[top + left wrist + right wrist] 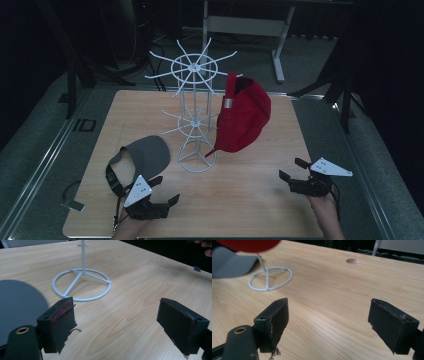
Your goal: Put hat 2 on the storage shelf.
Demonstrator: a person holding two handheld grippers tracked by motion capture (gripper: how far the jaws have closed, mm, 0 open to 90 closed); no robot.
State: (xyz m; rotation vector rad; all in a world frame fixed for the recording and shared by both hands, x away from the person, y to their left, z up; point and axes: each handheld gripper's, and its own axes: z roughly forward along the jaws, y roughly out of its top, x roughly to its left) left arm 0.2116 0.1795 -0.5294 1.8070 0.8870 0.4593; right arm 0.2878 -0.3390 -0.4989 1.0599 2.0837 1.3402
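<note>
A white wire hat rack point(196, 105) stands mid-table on a ring base point(82, 285) point(270, 278). A red cap point(242, 115) point(249, 245) hangs from one of its upper arms, on the right side. A grey visor point(145, 152) point(17, 302) point(229, 262) lies flat on the wood left of the base. My left gripper point(166, 190) point(116, 307) sits low near the front left edge, just right of the visor, open and empty. My right gripper point(292, 169) point(329, 305) hovers over the front right of the table, open, with bare wood between its jaws.
The wooden table point(250, 200) has a round hole point(352, 261) near its far side. A small grey tag point(75, 205) lies off the front left corner. Grey desk legs point(280, 55) and dark stands rise behind the table.
</note>
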